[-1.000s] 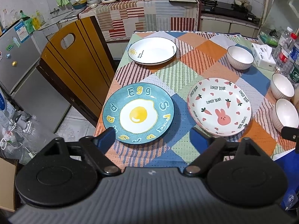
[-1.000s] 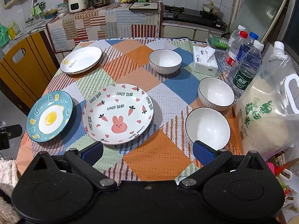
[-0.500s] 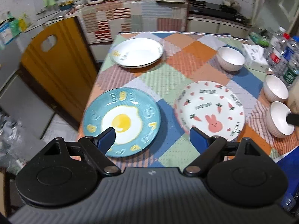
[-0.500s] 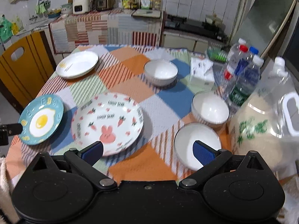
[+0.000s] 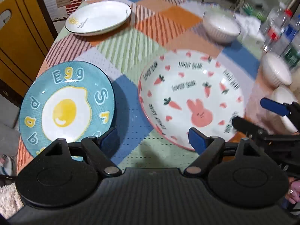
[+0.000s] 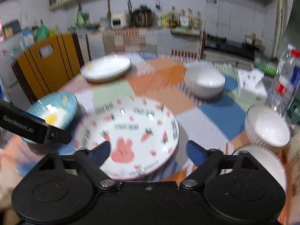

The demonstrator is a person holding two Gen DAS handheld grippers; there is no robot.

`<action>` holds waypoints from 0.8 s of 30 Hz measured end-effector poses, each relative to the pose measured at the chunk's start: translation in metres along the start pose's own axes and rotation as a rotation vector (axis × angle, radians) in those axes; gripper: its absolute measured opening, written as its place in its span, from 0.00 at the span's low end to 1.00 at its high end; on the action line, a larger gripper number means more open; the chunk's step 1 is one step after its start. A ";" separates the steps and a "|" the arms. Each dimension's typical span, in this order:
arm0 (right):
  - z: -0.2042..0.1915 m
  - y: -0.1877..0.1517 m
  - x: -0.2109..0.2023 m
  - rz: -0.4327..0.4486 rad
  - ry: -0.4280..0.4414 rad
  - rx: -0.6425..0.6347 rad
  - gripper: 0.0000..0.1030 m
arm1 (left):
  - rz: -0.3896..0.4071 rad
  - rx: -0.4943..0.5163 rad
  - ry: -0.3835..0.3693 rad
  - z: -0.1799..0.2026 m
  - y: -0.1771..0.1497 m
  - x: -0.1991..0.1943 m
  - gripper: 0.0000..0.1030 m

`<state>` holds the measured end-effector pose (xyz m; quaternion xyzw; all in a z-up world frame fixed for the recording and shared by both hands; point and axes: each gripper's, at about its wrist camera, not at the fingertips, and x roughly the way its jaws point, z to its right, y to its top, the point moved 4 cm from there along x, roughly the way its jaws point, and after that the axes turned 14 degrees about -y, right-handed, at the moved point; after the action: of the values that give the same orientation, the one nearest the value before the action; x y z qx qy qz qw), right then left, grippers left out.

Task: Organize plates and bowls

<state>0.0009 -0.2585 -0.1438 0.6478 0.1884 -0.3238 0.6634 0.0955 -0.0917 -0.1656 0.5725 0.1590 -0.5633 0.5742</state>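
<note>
Both hand-held grippers are spread wide with nothing between their blue pads. Seen from its own camera, the left gripper [image 5: 151,137] hangs low over the near edge of the table, its left pad over the rim of the teal round ceramic plate printed with a fried egg and the word "Egg" [image 5: 67,108], its right pad at the near rim of the white shallow ceramic plate with a pink rabbit, carrots and hearts [image 5: 191,97]. The right gripper [image 6: 148,150] is low over that rabbit plate too, its left pad above the plate's near inside and its right pad past the near right rim; whether either pad touches is unclear, as this view is blurred.

The two patterned plates lie side by side, close but apart, on the patchwork tablecloth of orange, green, blue and striped squares [image 5: 131,43]. A white round plate with a dark rim and a small sun mark [image 5: 98,16] lies at the far left. Three white ribbed bowls stand on the right side: one far [image 6: 205,81], one nearer [image 6: 267,125], and one closest, partly hidden behind the right gripper [image 6: 262,159]. Clear plastic water bottles [image 6: 285,82] stand at the right edge, and a yellow wooden chair back [image 6: 47,63] stands beyond the table's left side.
</note>
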 end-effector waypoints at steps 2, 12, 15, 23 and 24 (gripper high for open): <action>0.003 -0.007 0.013 -0.020 0.008 0.055 0.84 | -0.011 0.023 0.038 0.001 -0.003 0.011 0.80; 0.009 -0.029 0.044 -0.067 0.052 0.139 0.77 | -0.014 -0.070 -0.040 -0.005 -0.007 0.043 0.62; 0.012 -0.030 0.049 -0.070 0.076 0.166 0.65 | 0.007 -0.078 -0.060 -0.005 -0.006 0.046 0.52; 0.018 -0.029 0.063 -0.092 0.079 0.235 0.28 | 0.058 -0.070 -0.059 -0.007 -0.001 0.046 0.32; 0.019 -0.030 0.063 -0.090 0.087 0.238 0.26 | 0.054 -0.071 -0.058 -0.007 -0.001 0.046 0.31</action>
<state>0.0233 -0.2876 -0.2062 0.7264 0.2062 -0.3447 0.5577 0.1126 -0.1070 -0.2060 0.5393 0.1467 -0.5579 0.6136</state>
